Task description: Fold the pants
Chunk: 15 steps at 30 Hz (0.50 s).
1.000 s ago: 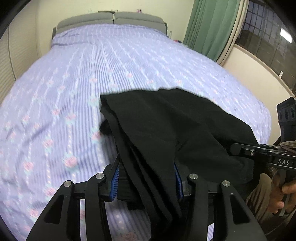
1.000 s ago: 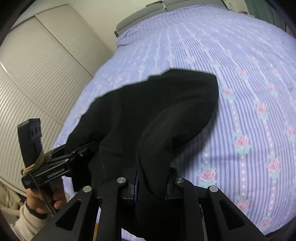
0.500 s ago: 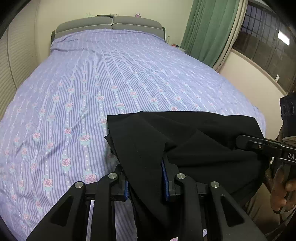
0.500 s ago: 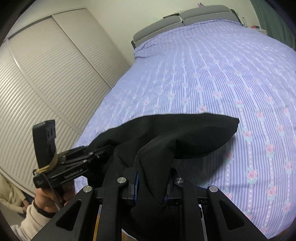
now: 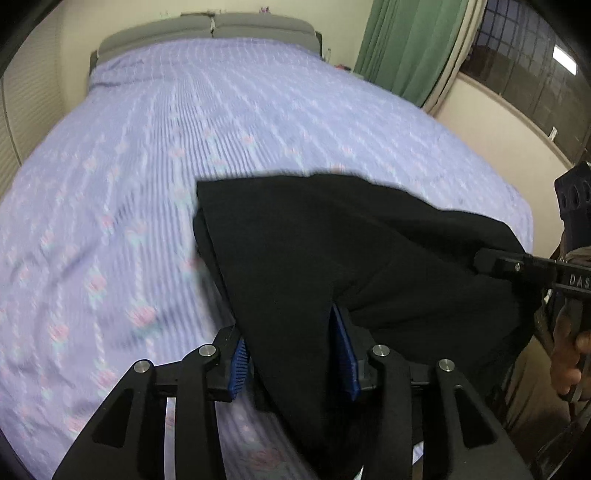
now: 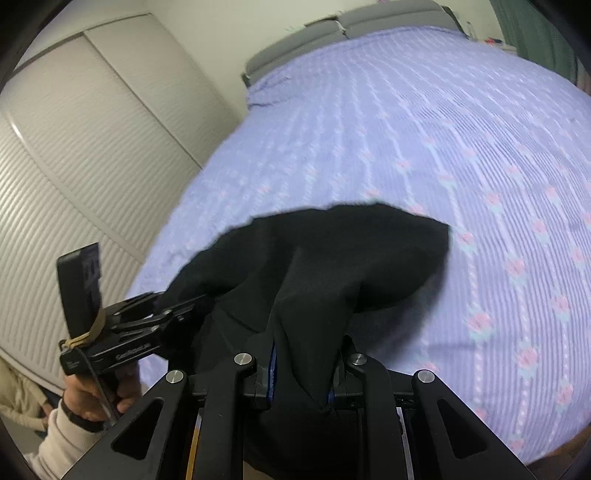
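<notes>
The black pants (image 5: 332,251) hang bunched between both grippers above the near end of the bed; they also show in the right wrist view (image 6: 332,266). My left gripper (image 5: 293,354) is shut on one edge of the pants, the cloth pinched between its blue pads. My right gripper (image 6: 301,373) is shut on the other edge. The right gripper shows at the right of the left wrist view (image 5: 517,266), and the left gripper at the left of the right wrist view (image 6: 147,317). The far fold of the pants is off the bedspread.
The bed (image 5: 184,129) has a lilac striped spread with roses and a grey headboard (image 5: 207,26). A green curtain (image 5: 406,48) and window are to the right. A ribbed white wardrobe (image 6: 74,166) stands left of the bed.
Both grippers, still holding the pants, have swung forward and down over the bed after being pulled back half a second ago. The pants have billowed out further over the spread.
</notes>
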Each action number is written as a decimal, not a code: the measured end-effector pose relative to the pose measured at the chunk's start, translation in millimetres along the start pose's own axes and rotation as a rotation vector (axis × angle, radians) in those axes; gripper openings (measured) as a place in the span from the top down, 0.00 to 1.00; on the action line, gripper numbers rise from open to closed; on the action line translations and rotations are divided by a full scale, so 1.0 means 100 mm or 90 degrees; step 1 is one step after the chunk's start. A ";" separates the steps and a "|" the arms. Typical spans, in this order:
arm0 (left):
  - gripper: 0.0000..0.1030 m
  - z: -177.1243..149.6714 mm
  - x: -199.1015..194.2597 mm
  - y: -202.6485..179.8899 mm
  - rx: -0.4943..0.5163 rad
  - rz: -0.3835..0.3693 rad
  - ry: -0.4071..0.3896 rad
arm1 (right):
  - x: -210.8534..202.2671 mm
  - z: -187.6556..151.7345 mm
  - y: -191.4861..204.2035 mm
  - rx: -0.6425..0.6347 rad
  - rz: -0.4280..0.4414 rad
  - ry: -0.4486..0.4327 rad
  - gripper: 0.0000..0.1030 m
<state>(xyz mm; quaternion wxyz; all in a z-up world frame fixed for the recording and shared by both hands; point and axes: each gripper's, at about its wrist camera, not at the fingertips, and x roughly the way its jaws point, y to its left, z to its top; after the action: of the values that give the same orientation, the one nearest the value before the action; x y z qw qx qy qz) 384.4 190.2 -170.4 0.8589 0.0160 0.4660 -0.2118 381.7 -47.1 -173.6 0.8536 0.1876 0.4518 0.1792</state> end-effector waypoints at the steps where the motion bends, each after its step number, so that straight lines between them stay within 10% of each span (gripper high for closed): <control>1: 0.59 -0.06 0.07 0.01 -0.007 0.003 0.006 | 0.03 -0.05 -0.09 0.005 -0.006 0.007 0.82; 15: 0.11 -0.40 0.41 -0.02 -0.053 -0.050 0.015 | 0.24 -0.49 -0.52 0.030 -0.020 0.037 0.82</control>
<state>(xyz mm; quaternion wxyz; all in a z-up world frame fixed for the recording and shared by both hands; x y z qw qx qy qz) 371.3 183.3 -225.4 0.8446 -0.0352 0.4844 -0.2256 360.3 -72.7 -241.5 0.8380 0.1950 0.4835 0.1610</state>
